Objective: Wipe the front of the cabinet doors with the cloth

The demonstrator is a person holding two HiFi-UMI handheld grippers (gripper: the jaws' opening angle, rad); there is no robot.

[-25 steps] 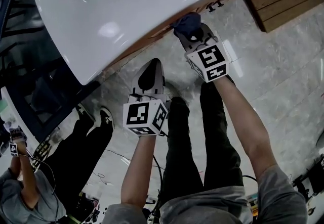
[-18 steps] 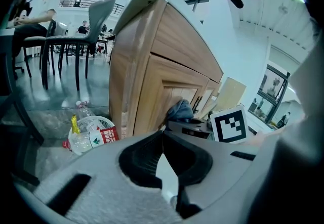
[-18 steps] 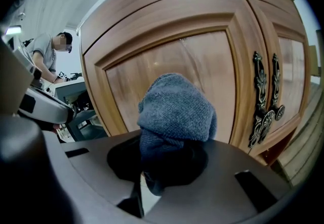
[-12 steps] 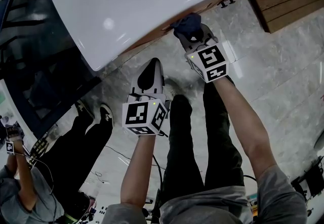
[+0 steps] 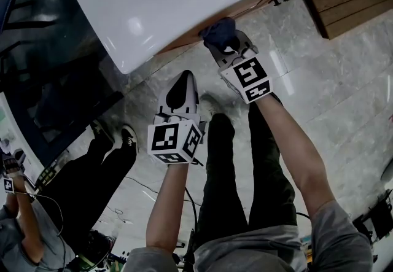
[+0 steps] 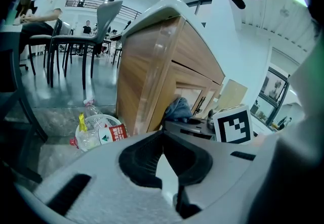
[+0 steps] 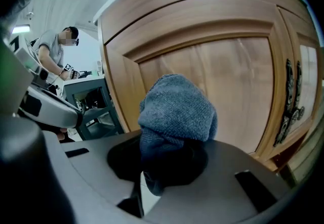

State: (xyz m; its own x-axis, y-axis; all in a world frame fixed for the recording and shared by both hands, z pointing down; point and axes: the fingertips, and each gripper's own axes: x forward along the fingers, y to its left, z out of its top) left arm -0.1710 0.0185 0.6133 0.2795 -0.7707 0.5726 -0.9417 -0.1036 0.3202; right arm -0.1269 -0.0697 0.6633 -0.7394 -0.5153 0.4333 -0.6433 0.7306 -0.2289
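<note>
A blue-grey cloth is bunched between the jaws of my right gripper, which is shut on it. The cloth presses against the wooden cabinet door, on the panel left of the dark metal handles. From the head view, the cloth and right gripper sit just under the white countertop. My left gripper hangs lower and to the left, away from the cabinet, shut on nothing. In the left gripper view the cabinet and cloth are ahead of the left gripper.
A white basket with plastic bottles stands on the floor by the cabinet's left side. Chairs and tables fill the room behind it. Another person stands at the lower left. Wooden slats lie to the right.
My right gripper has slid the cloth a little to the left along the cabinet front. The left gripper has stayed where it was.
</note>
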